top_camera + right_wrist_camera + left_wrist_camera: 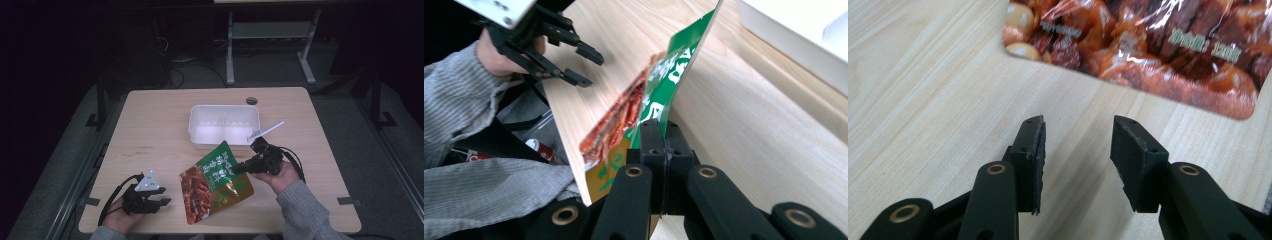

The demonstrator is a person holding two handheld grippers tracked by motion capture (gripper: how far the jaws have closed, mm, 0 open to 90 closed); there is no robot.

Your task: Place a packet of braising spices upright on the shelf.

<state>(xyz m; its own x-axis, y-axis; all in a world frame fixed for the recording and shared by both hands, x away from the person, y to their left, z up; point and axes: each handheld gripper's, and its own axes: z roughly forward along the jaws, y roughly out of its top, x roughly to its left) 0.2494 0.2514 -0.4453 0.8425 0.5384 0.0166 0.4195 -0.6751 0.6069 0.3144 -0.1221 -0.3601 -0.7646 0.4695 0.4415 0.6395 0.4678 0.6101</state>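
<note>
High view places the snack pouch (215, 182) on the table (150, 130) before the white tub (225, 125), its edge pinched by the right gripper (247, 167); so thin a bite may slip. Left gripper view adds what it cannot: the left gripper (1078, 145) gapes, empty, short of the pouch.

Dim room, grey carpet floor (360, 165), light wooden table (150, 130), metal frame (270, 37) behind.
</note>
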